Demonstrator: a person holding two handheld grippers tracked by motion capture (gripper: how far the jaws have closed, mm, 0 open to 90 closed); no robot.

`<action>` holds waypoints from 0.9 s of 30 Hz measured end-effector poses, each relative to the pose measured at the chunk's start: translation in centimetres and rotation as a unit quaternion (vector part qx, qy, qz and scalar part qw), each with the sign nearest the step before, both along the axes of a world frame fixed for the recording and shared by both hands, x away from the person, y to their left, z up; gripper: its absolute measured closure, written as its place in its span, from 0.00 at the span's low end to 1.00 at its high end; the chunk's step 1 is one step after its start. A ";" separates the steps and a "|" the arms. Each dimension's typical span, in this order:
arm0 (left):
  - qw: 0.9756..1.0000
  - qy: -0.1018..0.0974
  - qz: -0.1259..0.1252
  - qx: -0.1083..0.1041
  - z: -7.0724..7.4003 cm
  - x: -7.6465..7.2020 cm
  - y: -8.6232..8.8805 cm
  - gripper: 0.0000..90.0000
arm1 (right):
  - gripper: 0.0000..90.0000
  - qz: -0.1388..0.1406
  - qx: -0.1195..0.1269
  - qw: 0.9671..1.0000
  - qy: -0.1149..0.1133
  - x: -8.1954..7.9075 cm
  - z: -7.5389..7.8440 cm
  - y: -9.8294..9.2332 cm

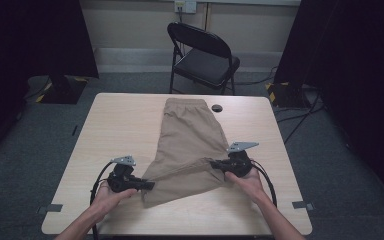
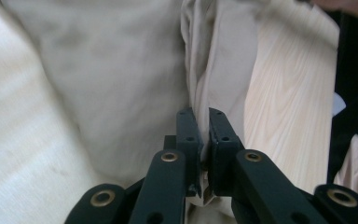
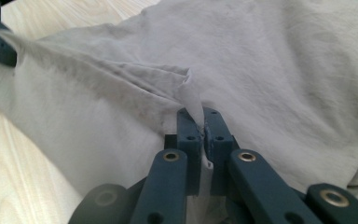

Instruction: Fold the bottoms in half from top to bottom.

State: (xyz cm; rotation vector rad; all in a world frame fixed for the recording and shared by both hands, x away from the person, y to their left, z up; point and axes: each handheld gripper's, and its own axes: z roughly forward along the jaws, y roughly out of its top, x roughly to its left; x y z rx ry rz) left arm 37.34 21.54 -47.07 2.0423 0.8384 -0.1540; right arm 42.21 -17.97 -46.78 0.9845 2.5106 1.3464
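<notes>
Tan shorts lie on the light wooden bench, waistband at the far edge near a small dark hole, legs toward the person. The near leg is folded over and stretched between the two tools.

The left hand-held gripper is at the near left of the shorts. In the left gripper view, the left hand-held gripper has its jaws clenched on a fold of the cloth, with bare bench to one side.

The right hand-held gripper is at the right side of the shorts. In the right gripper view, the right hand-held gripper is clenched on a pinched ridge of cloth that sticks up between the jaws.

A black folding chair stands beyond the bench.
</notes>
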 end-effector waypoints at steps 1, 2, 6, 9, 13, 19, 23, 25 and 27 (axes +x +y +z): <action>1.000 -0.010 0.004 -0.004 0.3 0.0 0.1 0.95 | 0.98 0.000 0.000 1.000 -0.002 0.0 0.1 0.0; 1.000 -0.017 0.006 -0.002 0.7 0.0 0.1 0.95 | 0.98 -0.002 0.004 1.000 -0.004 -0.1 0.2 0.1; 0.999 -0.036 0.019 0.004 1.5 0.1 0.4 0.95 | 0.98 -0.005 0.012 1.000 -0.012 -0.1 0.8 0.2; 0.999 -0.045 0.029 0.009 1.9 1.0 0.6 0.95 | 0.98 -0.012 0.014 1.000 -0.013 0.2 0.7 0.4; 0.997 -0.056 0.046 0.013 2.0 2.9 0.6 0.95 | 0.98 -0.025 0.004 1.000 -0.016 0.8 0.5 0.9; 0.996 -0.042 0.064 0.034 -0.1 6.1 -0.1 0.94 | 0.98 -0.044 -0.022 0.999 0.007 2.2 -1.1 1.0; 0.996 -0.035 0.048 0.059 -1.5 6.7 -0.9 0.94 | 0.97 -0.050 -0.049 0.997 0.024 2.3 -2.0 0.9; 0.996 -0.039 0.047 0.059 -1.5 6.6 -0.9 0.94 | 0.98 -0.050 -0.054 0.997 0.029 2.1 -2.3 0.8; 0.996 -0.044 0.048 0.062 -1.5 6.5 -0.9 0.94 | 0.98 -0.052 -0.048 0.997 0.032 1.8 -2.4 0.8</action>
